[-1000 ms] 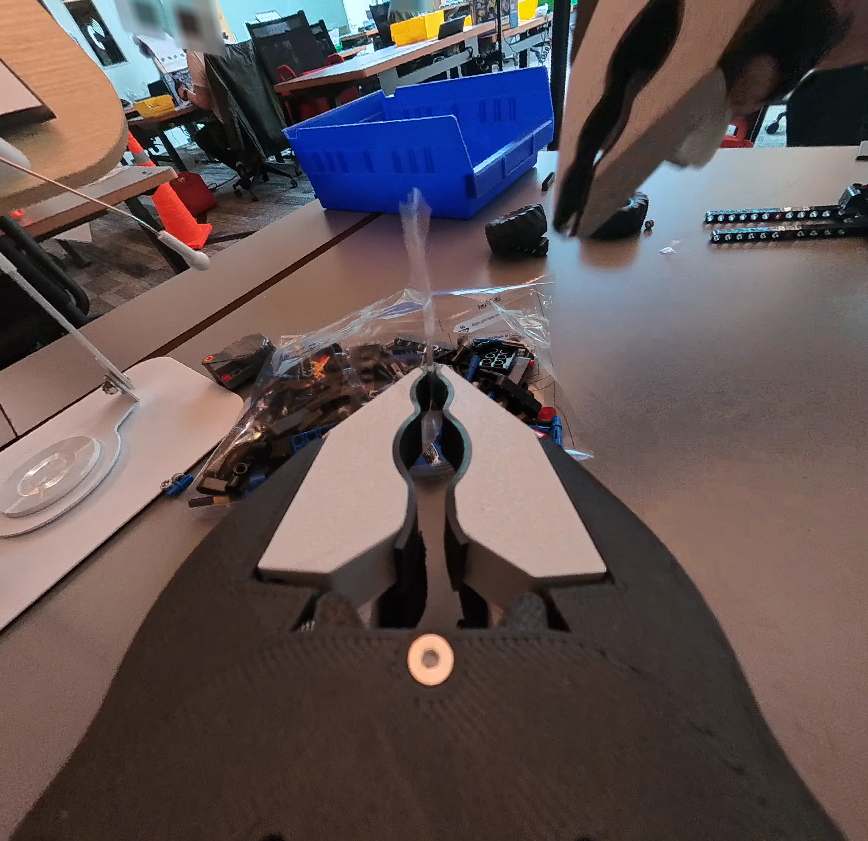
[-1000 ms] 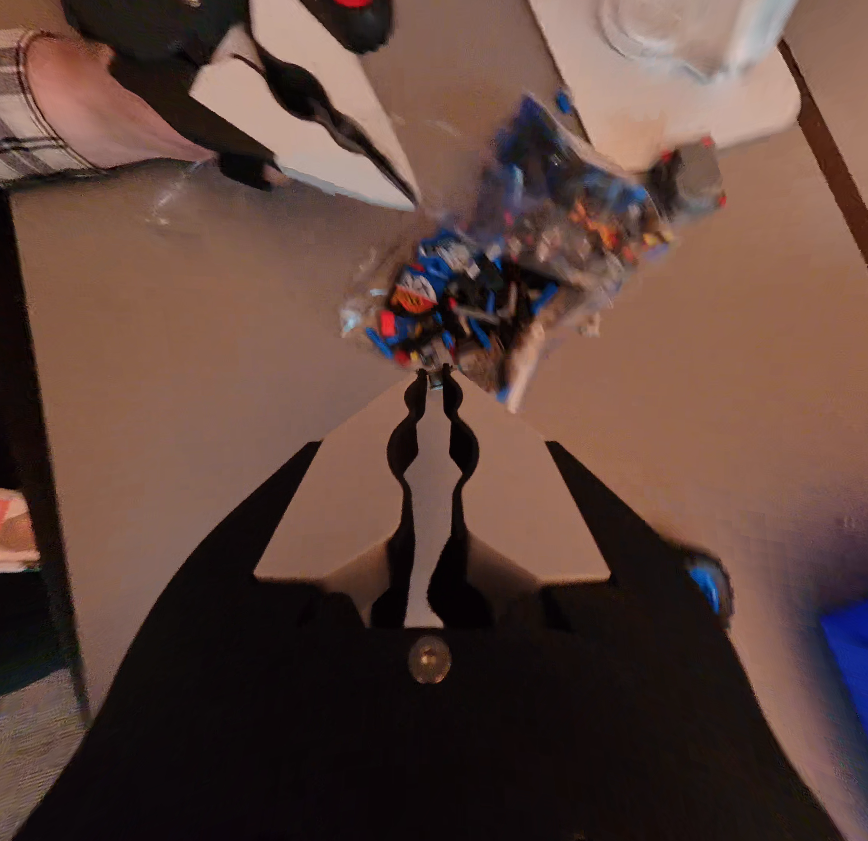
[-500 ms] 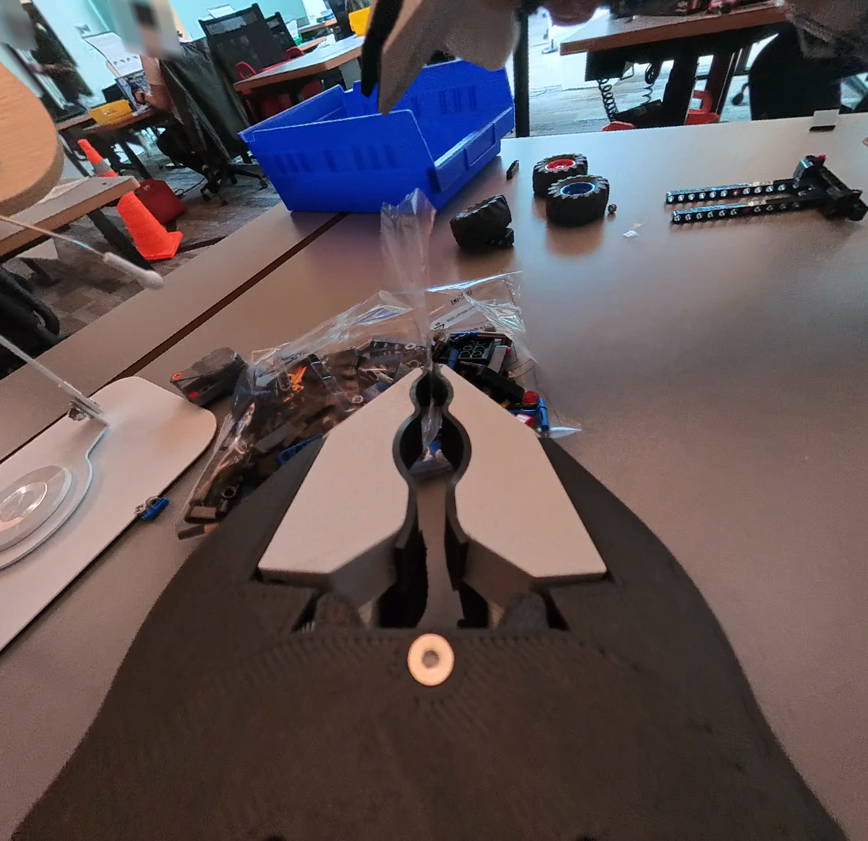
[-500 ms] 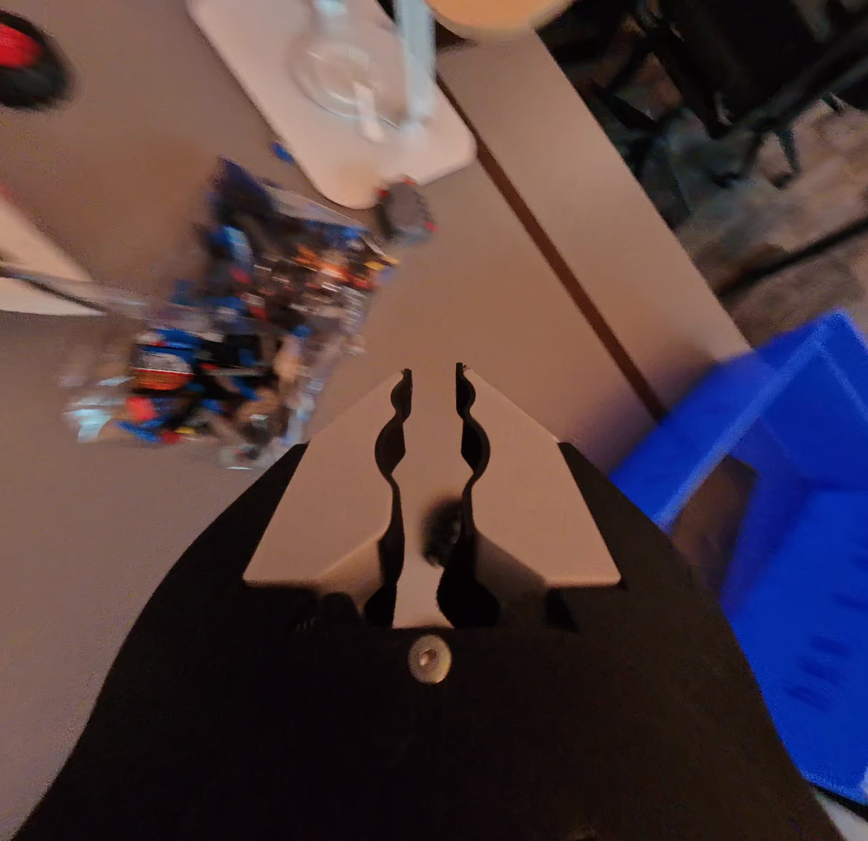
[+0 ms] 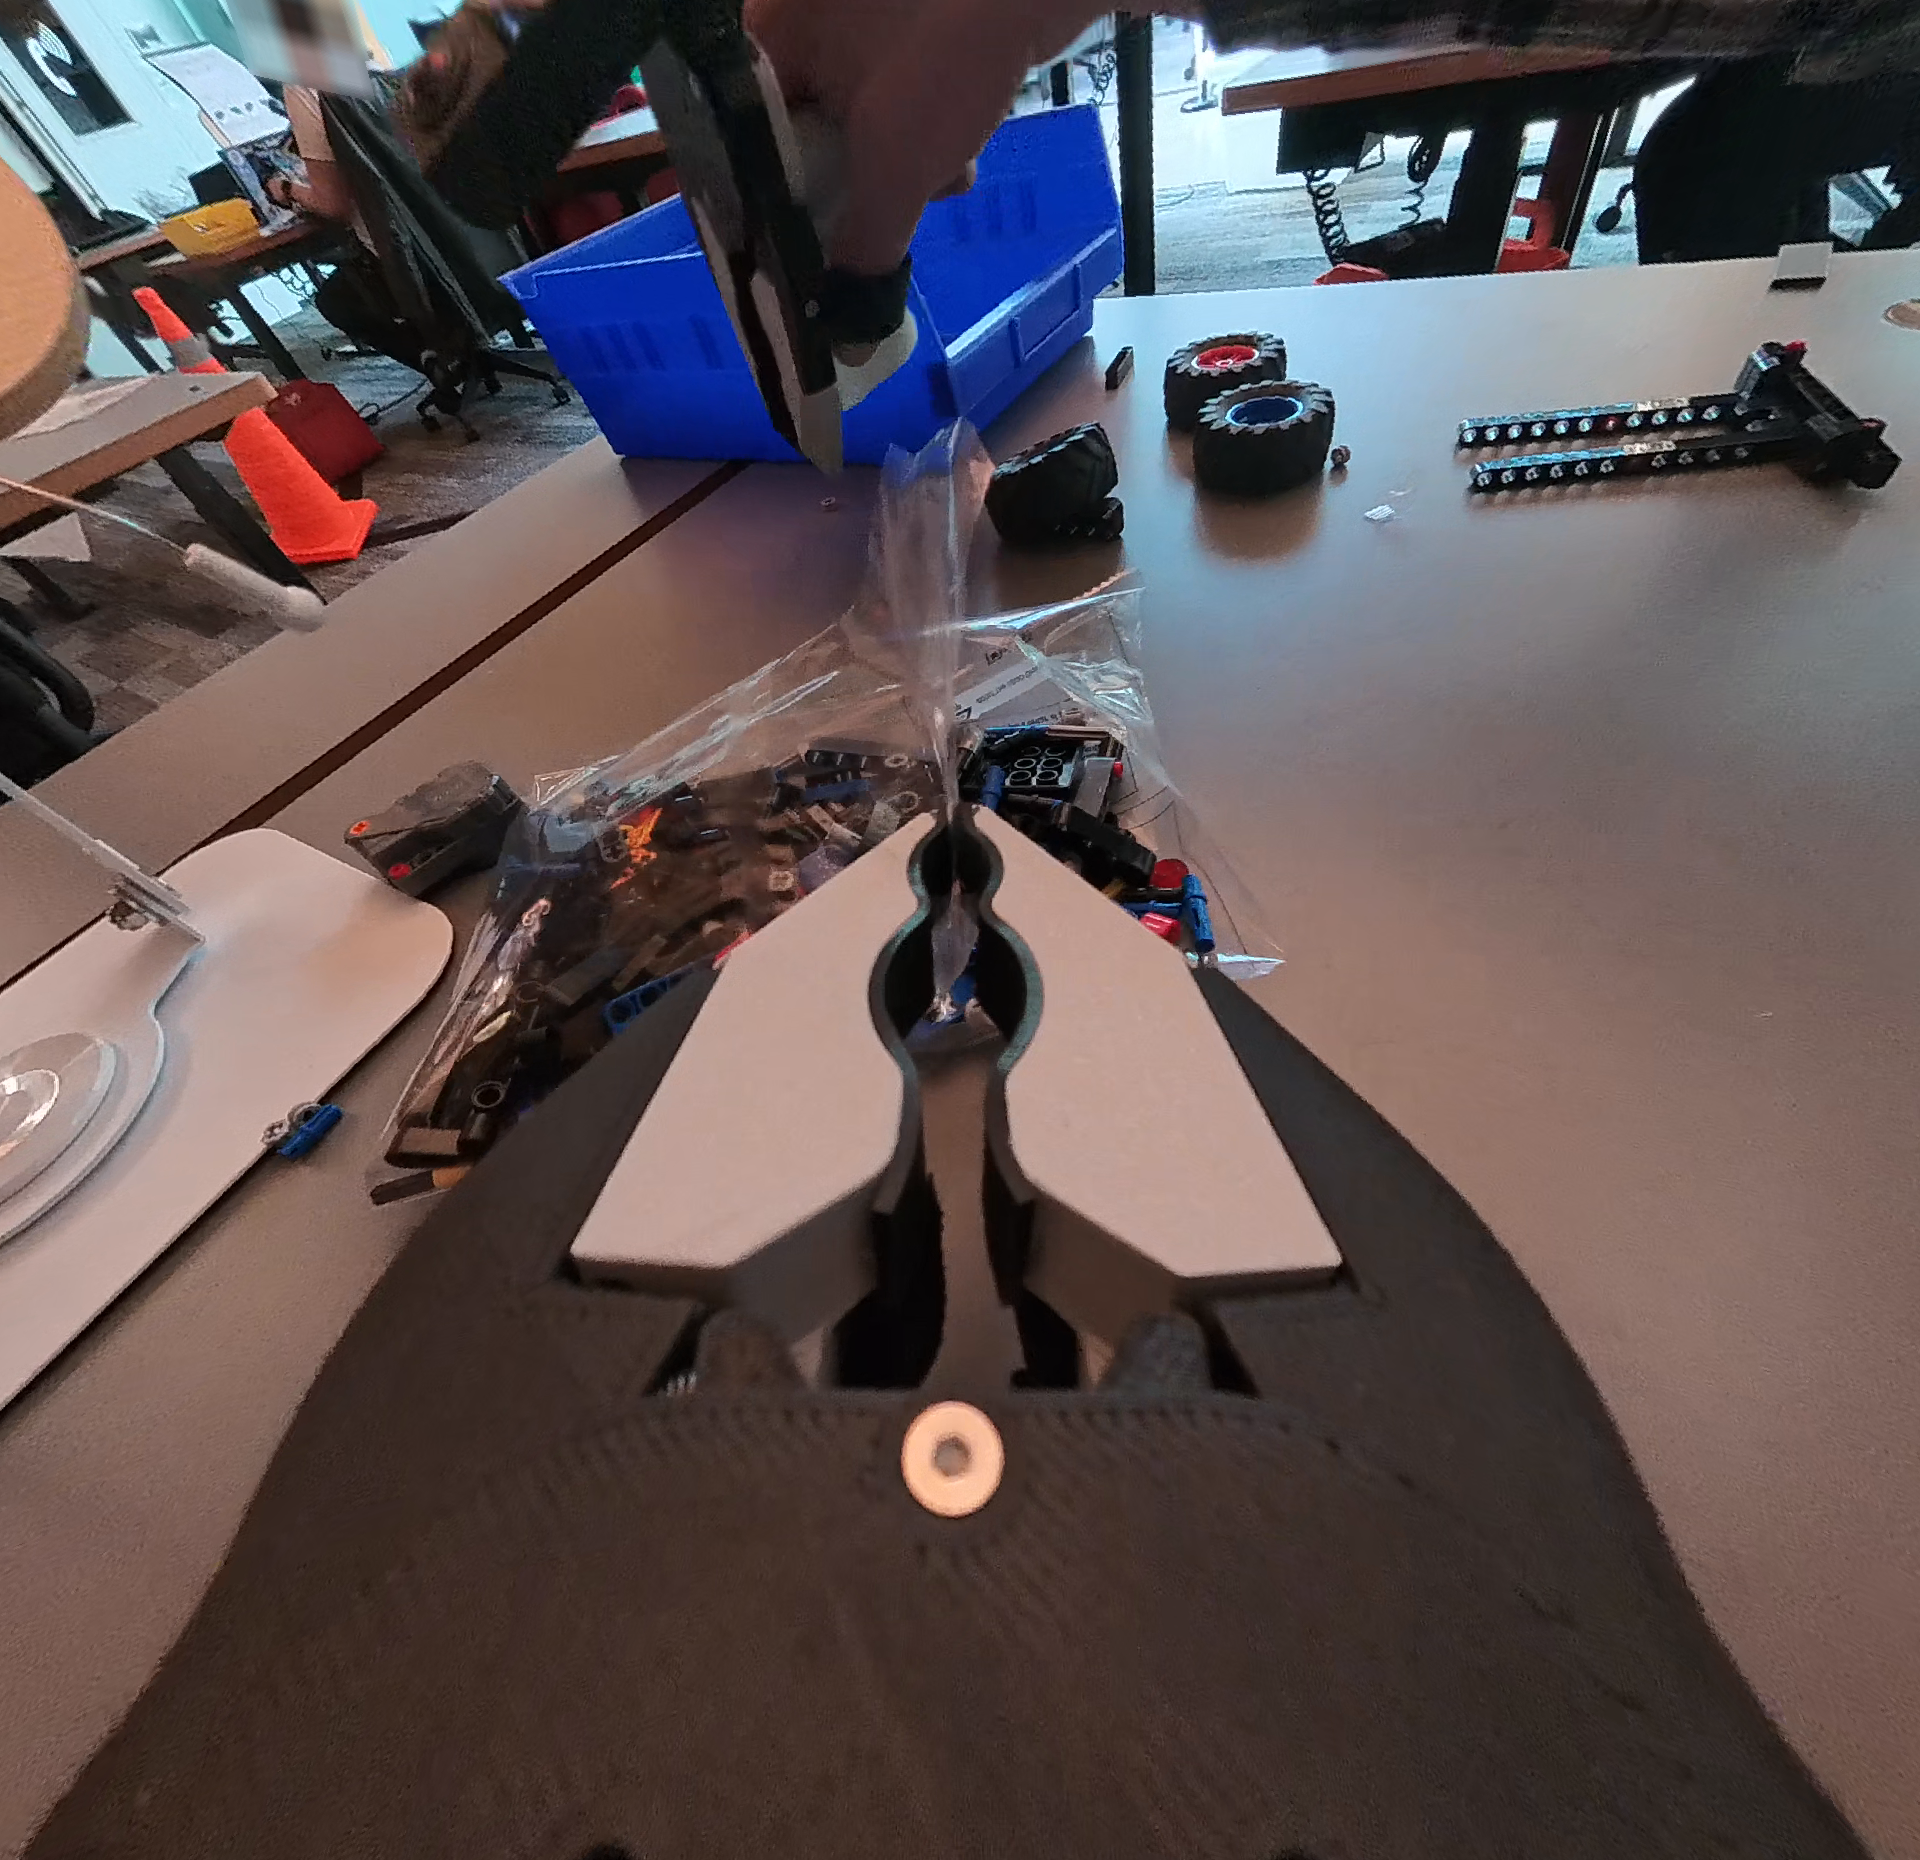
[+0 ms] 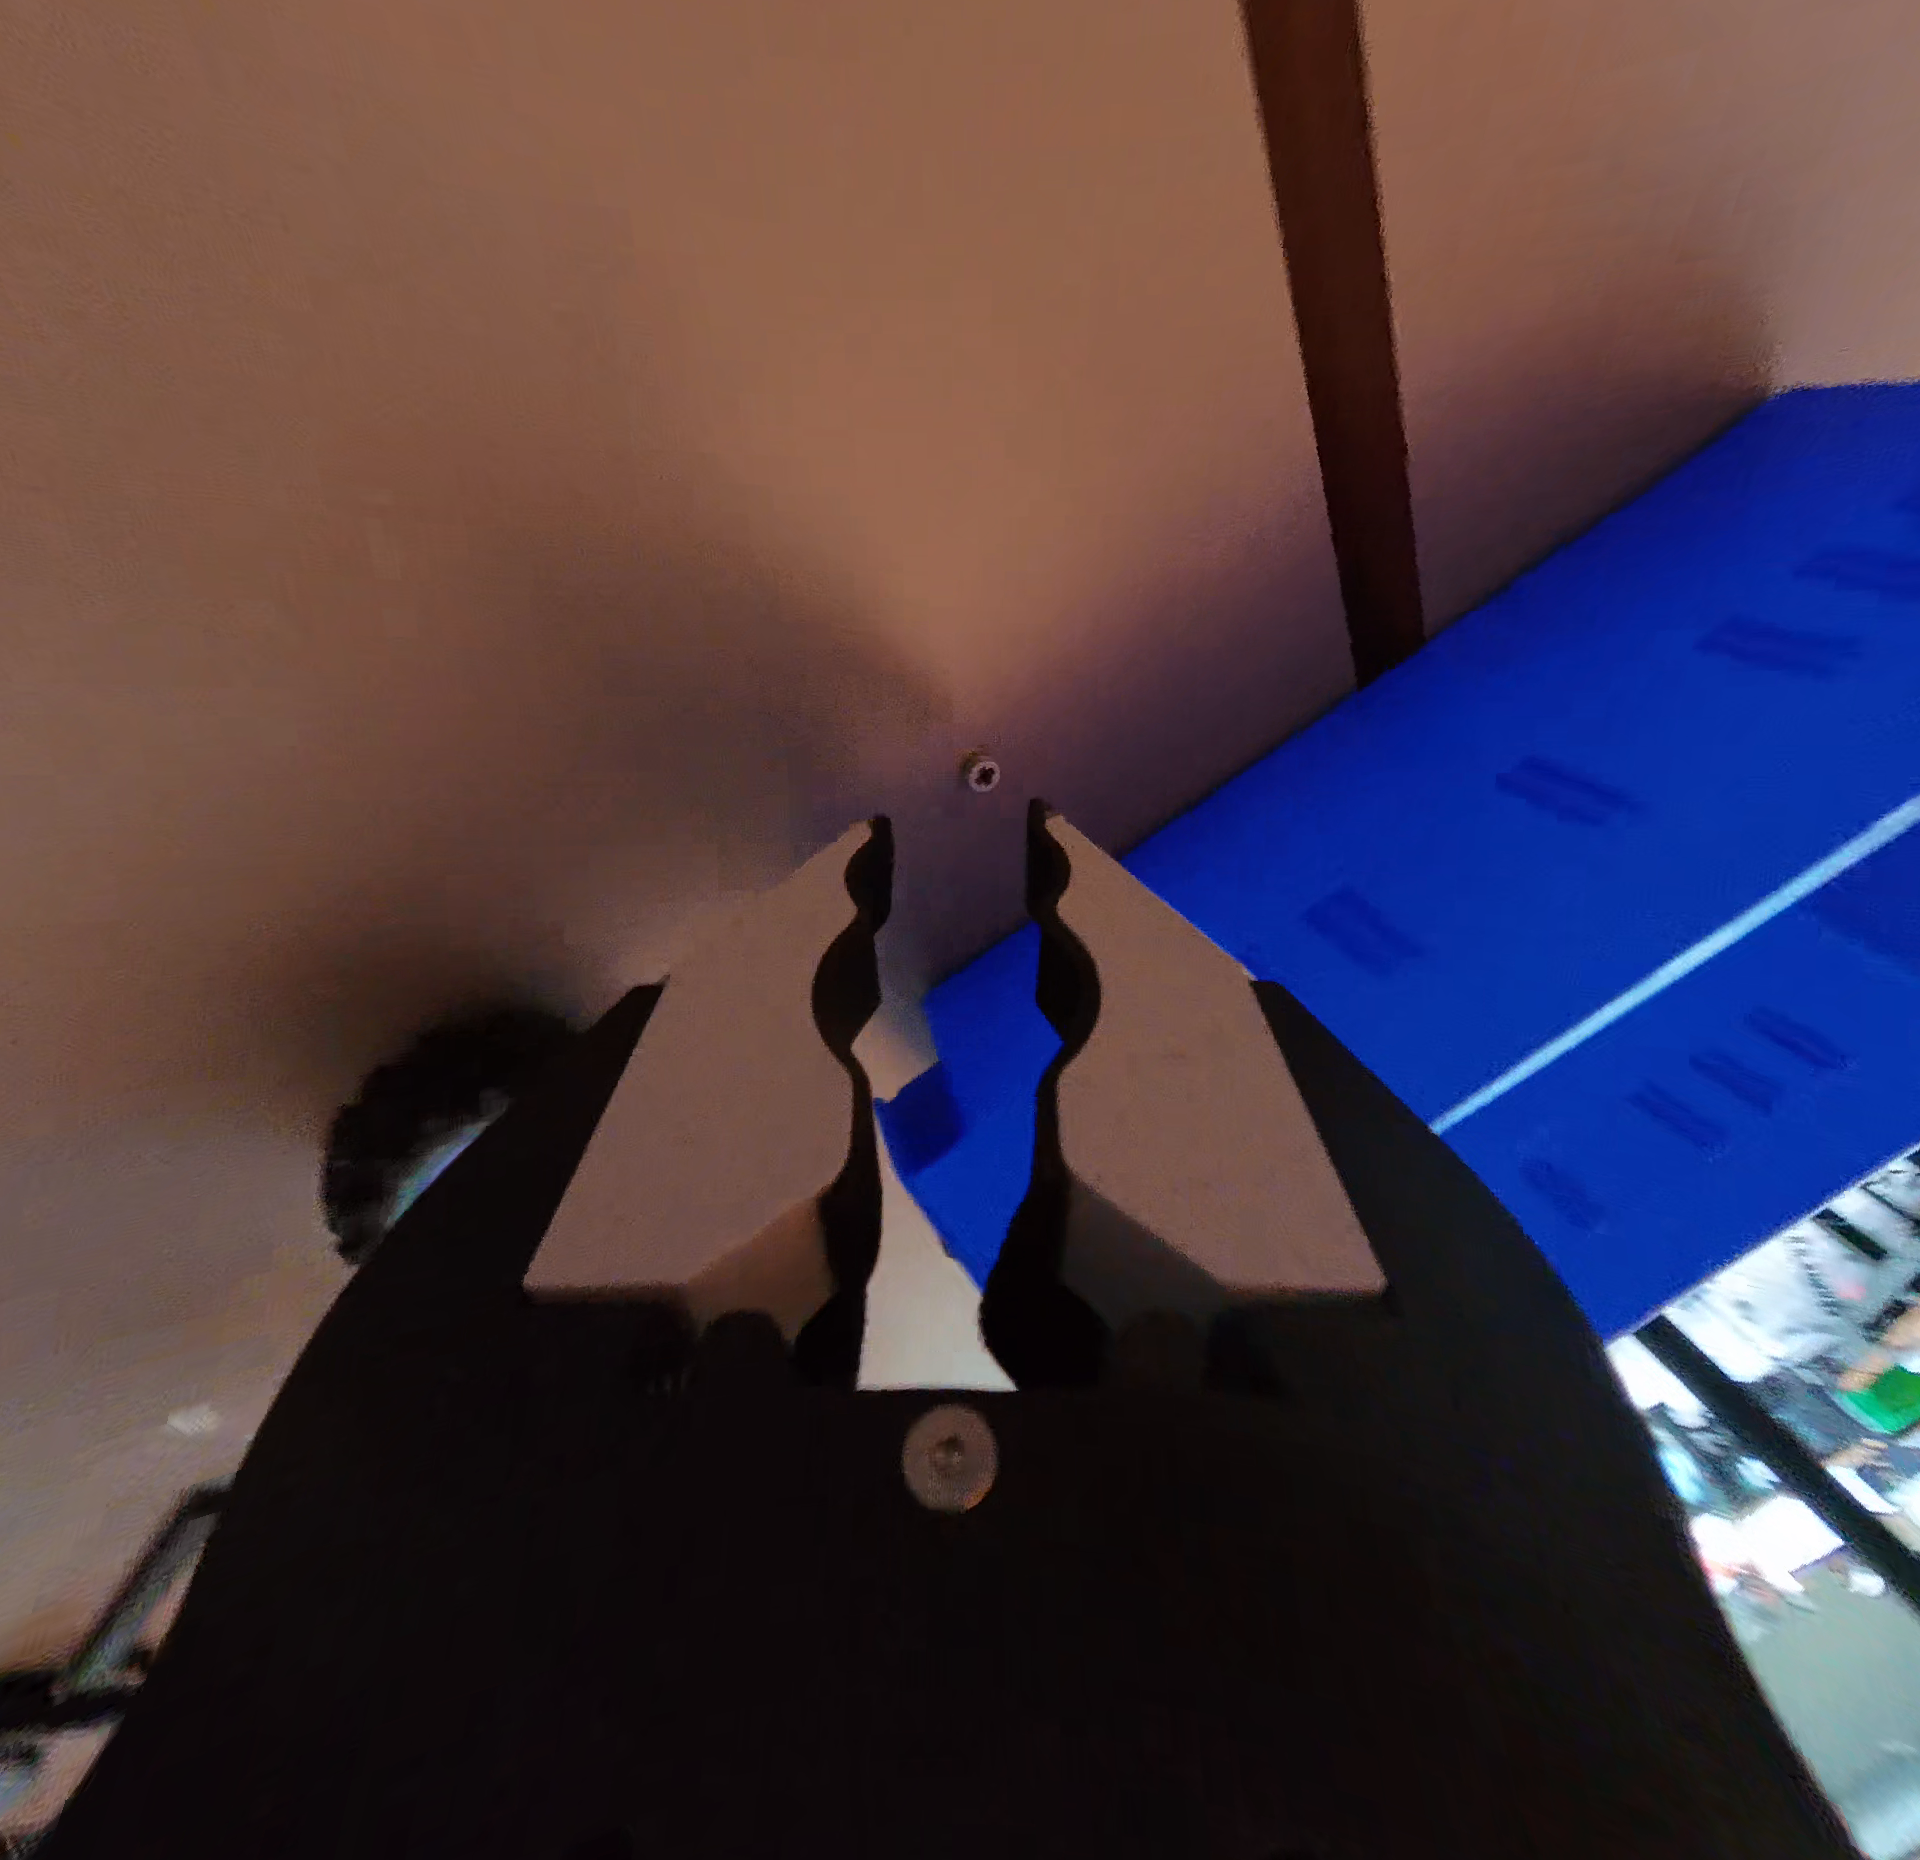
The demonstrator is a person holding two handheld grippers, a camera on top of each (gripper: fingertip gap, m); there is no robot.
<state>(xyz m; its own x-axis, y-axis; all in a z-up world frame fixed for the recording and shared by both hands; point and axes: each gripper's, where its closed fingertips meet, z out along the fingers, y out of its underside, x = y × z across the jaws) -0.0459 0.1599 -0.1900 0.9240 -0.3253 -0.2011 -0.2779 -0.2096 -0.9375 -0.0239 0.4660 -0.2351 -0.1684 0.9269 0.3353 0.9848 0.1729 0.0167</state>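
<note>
My left gripper (image 5: 951,823) is shut on the torn edge of a clear plastic bag (image 5: 790,844) full of small black, blue and red building pieces that lies on the grey table (image 5: 1507,875). My right gripper (image 6: 954,823) is open and empty, pointing down at the table just short of a tiny grey round piece (image 6: 981,773), beside the blue bin (image 6: 1507,875). In the left wrist view the right gripper (image 5: 821,449) hangs tip-down in front of the blue bin (image 5: 665,356), over the tiny piece (image 5: 828,503).
Three black toy tyres (image 5: 1262,434) and a long black studded beam assembly (image 5: 1683,428) lie at the far right of the table. A dark block (image 5: 436,823) and a white stand base (image 5: 208,989) sit at left. A small blue piece (image 5: 307,1130) lies on the base. My right fingertips sit around 30 cm from my left ones.
My right gripper swung away from the bag toward the blue bin, dropped close to the table and opened wider. My left gripper kept its hold on the bag.
</note>
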